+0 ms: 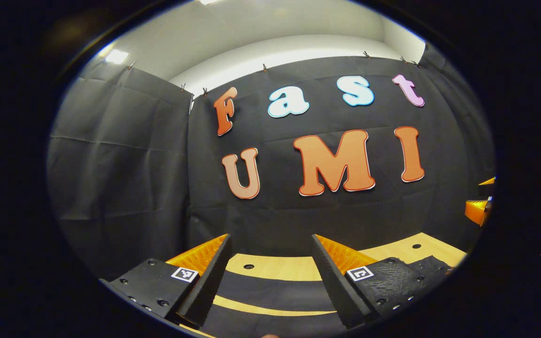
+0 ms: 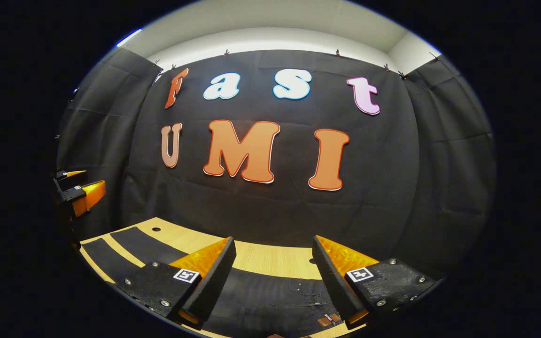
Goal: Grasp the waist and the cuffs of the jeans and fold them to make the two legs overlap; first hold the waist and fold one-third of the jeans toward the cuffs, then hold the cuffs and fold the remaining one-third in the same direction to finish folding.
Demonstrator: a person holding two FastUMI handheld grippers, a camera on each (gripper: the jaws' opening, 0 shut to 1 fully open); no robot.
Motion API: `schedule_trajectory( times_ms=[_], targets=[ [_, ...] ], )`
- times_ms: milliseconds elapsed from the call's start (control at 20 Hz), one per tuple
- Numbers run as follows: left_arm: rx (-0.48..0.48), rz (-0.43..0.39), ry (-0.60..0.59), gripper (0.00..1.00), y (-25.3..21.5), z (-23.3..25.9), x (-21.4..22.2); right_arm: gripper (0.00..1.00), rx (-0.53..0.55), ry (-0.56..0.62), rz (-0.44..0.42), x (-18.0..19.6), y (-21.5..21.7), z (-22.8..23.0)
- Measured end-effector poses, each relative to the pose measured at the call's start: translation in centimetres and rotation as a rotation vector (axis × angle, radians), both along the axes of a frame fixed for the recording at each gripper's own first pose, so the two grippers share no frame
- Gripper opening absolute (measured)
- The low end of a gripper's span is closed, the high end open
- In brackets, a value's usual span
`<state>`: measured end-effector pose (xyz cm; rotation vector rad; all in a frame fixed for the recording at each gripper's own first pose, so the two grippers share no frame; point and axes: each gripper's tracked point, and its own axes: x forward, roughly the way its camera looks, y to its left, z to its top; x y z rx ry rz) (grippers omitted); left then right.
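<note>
both grippers hang above the desk [image 2: 270, 258], fingers spread, pinching nothing: left gripper [image 1: 270, 244], right gripper [image 2: 273, 244]. the dark jeans [image 2: 270, 291] lie flat along the desk's near edge beneath them.

Recording booth, lab-like: black cloth wall [image 1: 327, 220] clipped up at 12 o'clock, pale wooden table [image 2: 270, 258] with holes at 6 o'clock.

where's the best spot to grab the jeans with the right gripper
Probably the end of the jeans lying just below the open right gripper, where small tabs suggest the waist. The jeans lie flat on the table, so come down from above and pinch the near edge.
</note>
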<state>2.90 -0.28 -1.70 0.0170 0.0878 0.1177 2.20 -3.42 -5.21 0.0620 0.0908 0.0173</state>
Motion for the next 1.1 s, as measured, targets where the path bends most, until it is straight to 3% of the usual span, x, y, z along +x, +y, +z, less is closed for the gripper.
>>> schedule_trajectory(
  times_ms=[250, 450, 700, 1100],
  targets=[
    [0.026, 0.07, 0.075, 1.0, 3.0, -2.5, -0.5, 0.98, 0.031, 0.087, -0.008, 1.2, -1.9, -3.7],
    [0.063, 0.179, 0.148, 1.0, 7.1, -4.8, -2.0, 0.98, 0.04, 0.174, -0.009, 1.5, -3.0, -7.1],
    [0.013, 0.25, 0.279, 1.0, 11.8, -9.6, -2.0, 0.99, 0.023, 0.358, -0.047, 0.8, -3.4, -12.9],
    [-0.079, 0.291, 0.531, 1.0, 19.8, -19.5, -1.3, 0.98, 0.134, 0.624, -0.252, -1.6, -5.7, -19.9]
  ],
)
